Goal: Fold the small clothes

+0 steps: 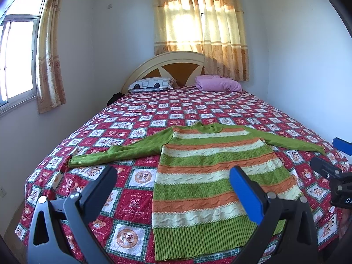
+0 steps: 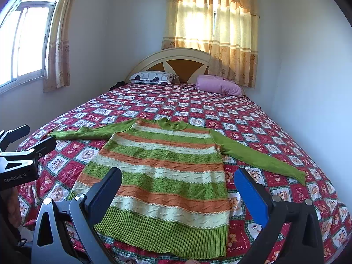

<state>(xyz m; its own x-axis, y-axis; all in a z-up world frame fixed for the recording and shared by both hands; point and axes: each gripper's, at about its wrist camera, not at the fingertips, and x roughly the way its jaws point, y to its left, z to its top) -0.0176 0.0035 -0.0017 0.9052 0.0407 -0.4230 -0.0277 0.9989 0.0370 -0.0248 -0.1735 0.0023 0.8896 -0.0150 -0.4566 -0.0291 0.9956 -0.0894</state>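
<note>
- Sweater lies flat on the bedspread: soft, floppy knit, probably light.
- I'd pinch cuffs or hem corners.
- My left gripper and right gripper gape wide, empty.

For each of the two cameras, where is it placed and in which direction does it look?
Left wrist: on the left gripper, open, looking along the bed over the sweater; right gripper at the right edge.
Right wrist: on the right gripper, open, same direction, sweater's hem nearest; left gripper at the left edge.
Shared: sweater, bed, pillows, curtains.
</note>
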